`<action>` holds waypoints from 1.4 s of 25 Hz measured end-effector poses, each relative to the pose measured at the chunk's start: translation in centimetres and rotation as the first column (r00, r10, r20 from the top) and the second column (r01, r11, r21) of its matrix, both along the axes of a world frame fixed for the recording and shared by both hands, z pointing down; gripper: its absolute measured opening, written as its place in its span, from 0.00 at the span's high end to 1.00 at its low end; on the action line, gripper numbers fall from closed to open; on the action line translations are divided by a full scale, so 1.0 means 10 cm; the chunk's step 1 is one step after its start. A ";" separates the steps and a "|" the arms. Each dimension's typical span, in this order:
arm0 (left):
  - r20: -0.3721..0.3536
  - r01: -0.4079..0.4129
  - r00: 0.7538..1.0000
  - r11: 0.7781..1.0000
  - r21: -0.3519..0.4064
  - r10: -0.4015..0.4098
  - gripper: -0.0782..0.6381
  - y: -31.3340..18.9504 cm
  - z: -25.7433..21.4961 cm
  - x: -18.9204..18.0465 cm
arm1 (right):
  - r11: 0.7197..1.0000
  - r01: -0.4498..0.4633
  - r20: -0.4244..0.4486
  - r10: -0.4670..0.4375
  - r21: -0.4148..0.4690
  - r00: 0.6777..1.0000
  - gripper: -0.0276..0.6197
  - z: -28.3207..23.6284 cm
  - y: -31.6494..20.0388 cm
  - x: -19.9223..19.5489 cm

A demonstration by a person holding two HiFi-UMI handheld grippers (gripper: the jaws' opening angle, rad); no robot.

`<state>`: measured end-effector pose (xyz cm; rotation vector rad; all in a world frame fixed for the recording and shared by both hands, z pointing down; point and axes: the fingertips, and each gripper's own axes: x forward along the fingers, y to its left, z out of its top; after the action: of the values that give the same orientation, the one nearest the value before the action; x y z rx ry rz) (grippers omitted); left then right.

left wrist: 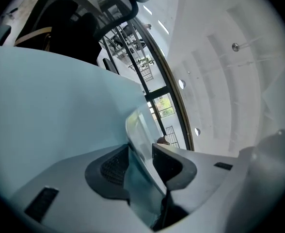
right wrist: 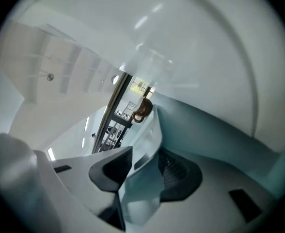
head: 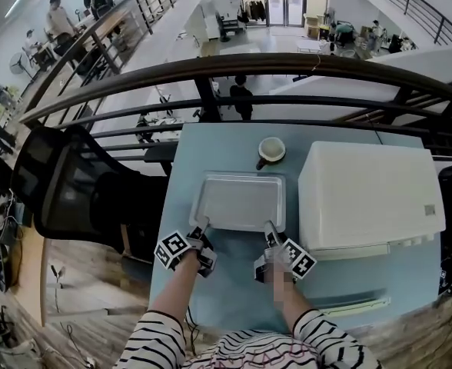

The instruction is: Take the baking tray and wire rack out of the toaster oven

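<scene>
My baking tray [head: 240, 200] reads dull silver on a pale blue table [head: 218, 148]. Right of the tray the toaster oven [head: 368, 194] is white; beyond the tray, a brown mug [head: 271, 152].

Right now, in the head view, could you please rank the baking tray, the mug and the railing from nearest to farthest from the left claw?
1. Baking tray: its near rim sits between the jaws of the left claw.
2. Mug: just past the tray's far right corner.
3. Railing: farthest, beyond the mug.
</scene>
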<state>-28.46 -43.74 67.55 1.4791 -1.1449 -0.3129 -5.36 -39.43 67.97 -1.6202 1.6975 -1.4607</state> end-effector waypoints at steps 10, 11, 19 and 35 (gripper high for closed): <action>0.117 -0.163 0.980 0.987 0.004 0.161 0.49 0.00 -0.02 0.11 | 0.962 0.233 -0.304 -0.267 -0.144 0.915 0.57 0.10 0.17 -0.15; 0.115 -0.176 0.978 0.984 -0.005 0.176 0.48 0.02 -0.01 0.13 | 0.958 0.235 -0.300 -0.276 -0.166 0.913 0.56 0.13 0.21 -0.14; 0.213 -0.264 0.940 0.963 -0.044 0.267 0.44 0.12 0.09 0.20 | 0.939 0.228 -0.358 -0.312 -0.258 0.880 0.51 0.23 0.32 -0.03; 0.455 -0.369 0.813 0.926 -0.080 0.363 0.42 0.49 -0.07 0.03 | 0.938 0.258 -0.490 -0.342 -0.231 0.802 0.51 -0.03 0.60 -0.04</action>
<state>-28.16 -38.87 66.81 1.8037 -1.1889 0.3255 -5.73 -33.40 67.66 -2.0497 2.2817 -1.3916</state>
